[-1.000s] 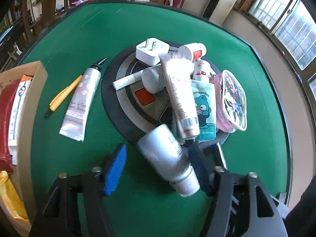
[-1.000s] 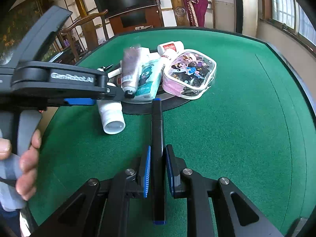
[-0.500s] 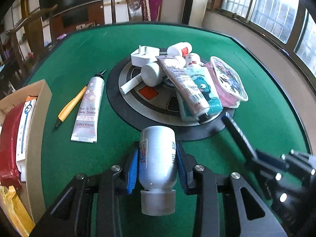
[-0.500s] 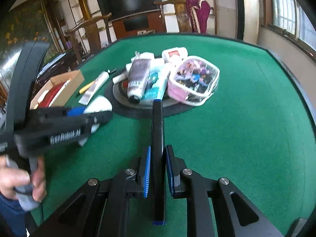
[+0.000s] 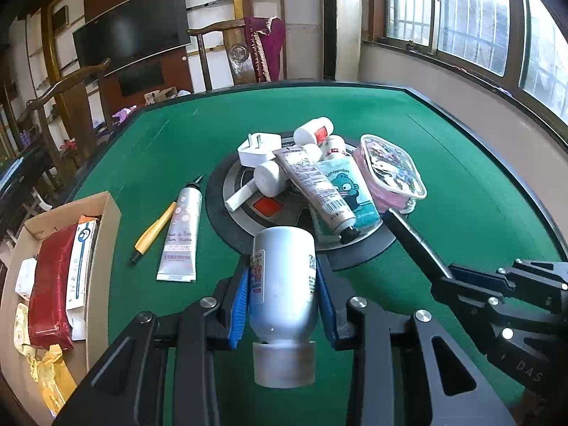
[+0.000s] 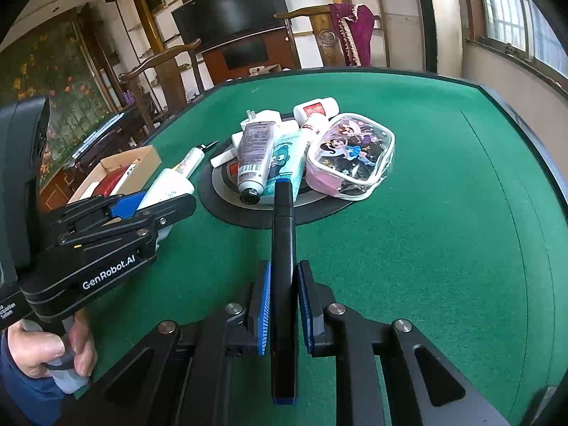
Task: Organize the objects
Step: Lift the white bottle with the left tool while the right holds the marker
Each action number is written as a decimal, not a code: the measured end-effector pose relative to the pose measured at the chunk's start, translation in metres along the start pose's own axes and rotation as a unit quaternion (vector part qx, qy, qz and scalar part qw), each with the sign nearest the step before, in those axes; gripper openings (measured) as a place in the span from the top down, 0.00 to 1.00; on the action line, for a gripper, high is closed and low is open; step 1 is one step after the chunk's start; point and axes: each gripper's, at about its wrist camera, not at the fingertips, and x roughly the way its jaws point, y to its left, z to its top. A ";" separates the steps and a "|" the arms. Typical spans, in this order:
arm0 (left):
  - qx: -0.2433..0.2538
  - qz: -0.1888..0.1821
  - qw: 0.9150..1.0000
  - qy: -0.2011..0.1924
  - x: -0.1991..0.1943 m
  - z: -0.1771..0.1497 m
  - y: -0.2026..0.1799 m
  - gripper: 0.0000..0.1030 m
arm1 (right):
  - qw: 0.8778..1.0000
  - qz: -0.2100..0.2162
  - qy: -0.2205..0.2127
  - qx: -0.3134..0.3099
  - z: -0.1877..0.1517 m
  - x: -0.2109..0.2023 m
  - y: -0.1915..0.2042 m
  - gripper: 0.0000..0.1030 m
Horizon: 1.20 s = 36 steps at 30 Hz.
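While the left gripper (image 5: 282, 296) jaws clamp a white bottle (image 5: 282, 284) — cap nearest the camera — right gripper (image 6: 284, 305) jaws pinch a black bar (image 6: 283, 248).

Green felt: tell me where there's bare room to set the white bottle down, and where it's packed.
Bare felt: the wide stretch right of the cartoon pouch toward the table edge, and the far side beyond the white plug. A narrower strip lies between the hand cream tube and the cardboard box. The round centre disc is piled full.
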 end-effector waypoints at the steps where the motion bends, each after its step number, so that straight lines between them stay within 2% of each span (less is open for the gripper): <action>1: 0.000 0.002 1.000 -0.003 -0.003 0.000 0.001 0.68 | 1.000 0.000 -0.001 -0.001 0.000 0.000 0.000 0.85; 15: -0.002 0.025 0.999 -0.041 -0.014 0.001 0.001 0.68 | 1.000 0.007 -0.012 -0.006 0.000 -0.006 0.007 0.85; 20: -0.013 0.018 0.998 -0.063 -0.025 0.004 0.005 0.68 | 1.000 0.006 -0.017 -0.011 0.001 -0.008 0.011 0.85; 30: -0.040 0.008 0.998 -0.049 -0.049 -0.013 0.021 0.68 | 0.999 0.018 -0.026 -0.006 -0.004 -0.017 0.027 0.85; 36: -0.050 0.015 0.996 -0.066 -0.076 -0.024 0.038 0.68 | 0.999 0.042 -0.028 -0.005 -0.008 -0.019 0.053 0.85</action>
